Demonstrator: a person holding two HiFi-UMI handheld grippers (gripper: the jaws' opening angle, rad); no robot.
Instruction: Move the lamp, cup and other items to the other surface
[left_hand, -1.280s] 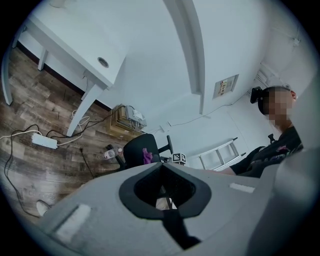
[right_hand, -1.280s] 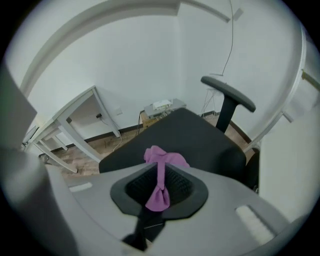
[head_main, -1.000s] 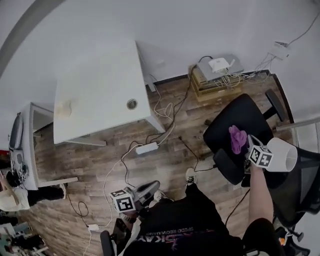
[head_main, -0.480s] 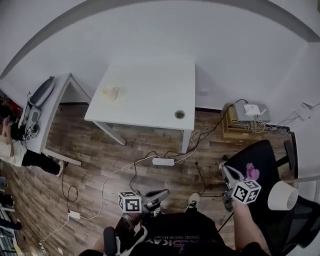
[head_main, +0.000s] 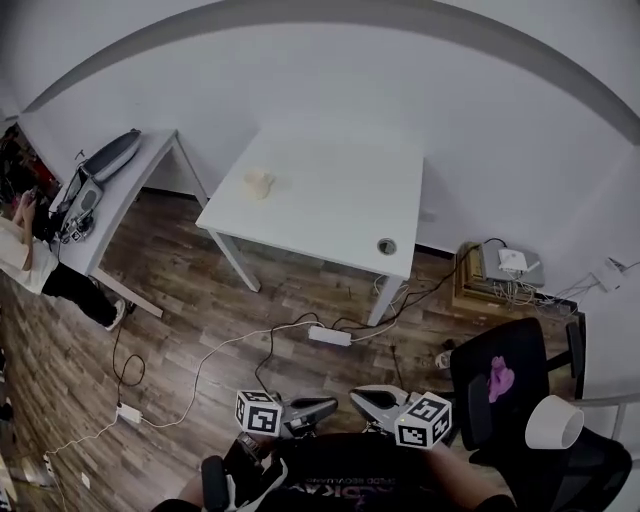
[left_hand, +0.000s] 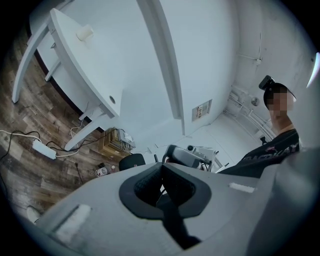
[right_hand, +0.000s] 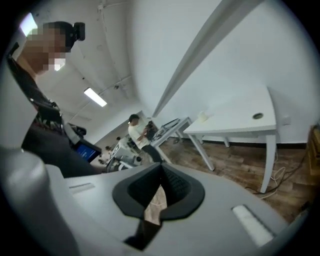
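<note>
The white table (head_main: 330, 195) stands ahead in the head view, with a small crumpled beige thing (head_main: 258, 183) on its far left part. At the right a black chair (head_main: 500, 400) carries a purple item (head_main: 498, 378). A white lampshade-shaped thing (head_main: 553, 422) sits beside it. My left gripper (head_main: 325, 405) and right gripper (head_main: 362, 397) hang close together in front of my body, above the floor, both shut and empty. The left gripper view shows its jaws (left_hand: 161, 167) closed, with the table (left_hand: 75, 60) at the upper left. The right gripper (right_hand: 161, 167) points towards the table (right_hand: 240, 117).
A grey side desk (head_main: 120, 190) with devices stands at the left, and a person (head_main: 22, 250) is next to it. A power strip (head_main: 328, 335) and loose cables lie on the wooden floor under the table. A box with a router (head_main: 500, 268) sits by the wall at the right.
My right gripper has swung from the chair and the white shade over to the middle, beside the left gripper. The head view has turned from the chair towards the white table.
</note>
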